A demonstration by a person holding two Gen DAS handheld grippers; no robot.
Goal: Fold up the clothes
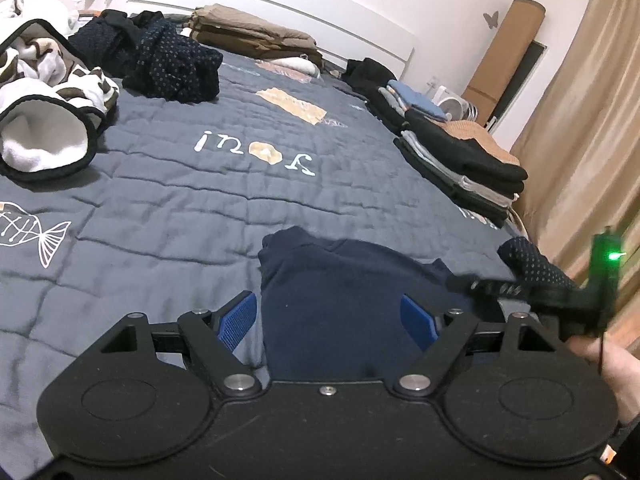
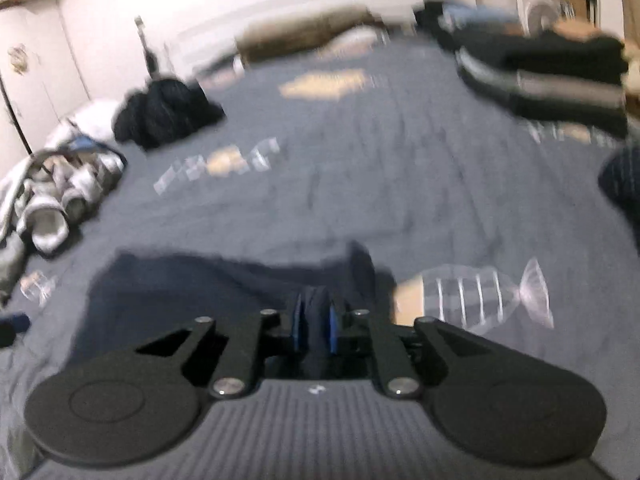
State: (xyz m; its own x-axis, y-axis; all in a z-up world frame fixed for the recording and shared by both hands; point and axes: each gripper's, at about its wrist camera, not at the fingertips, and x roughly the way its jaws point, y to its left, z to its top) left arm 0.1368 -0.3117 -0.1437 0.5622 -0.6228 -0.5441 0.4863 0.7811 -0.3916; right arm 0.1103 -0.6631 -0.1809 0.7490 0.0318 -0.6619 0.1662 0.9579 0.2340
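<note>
A navy garment [image 1: 340, 280] lies folded on the grey-blue quilt [image 1: 180, 200] near the bed's front edge. My left gripper [image 1: 326, 320] is open, its blue pads [image 1: 234, 322] spread either side of the garment. The right gripper's black body [image 1: 560, 296] shows at the right of this view, held by a hand. In the blurred right wrist view, my right gripper [image 2: 316, 322] is shut on a bunched edge of the navy garment [image 2: 200, 292], which spreads to the left over the quilt [image 2: 360, 180].
A stack of folded clothes [image 1: 460, 152] sits along the bed's right edge. A dark dotted heap [image 1: 160, 56] and a white and brown blanket [image 1: 48, 92] lie at the far left. Folded brown items [image 1: 256, 36] rest by the headboard. A curtain [image 1: 580, 140] hangs at right.
</note>
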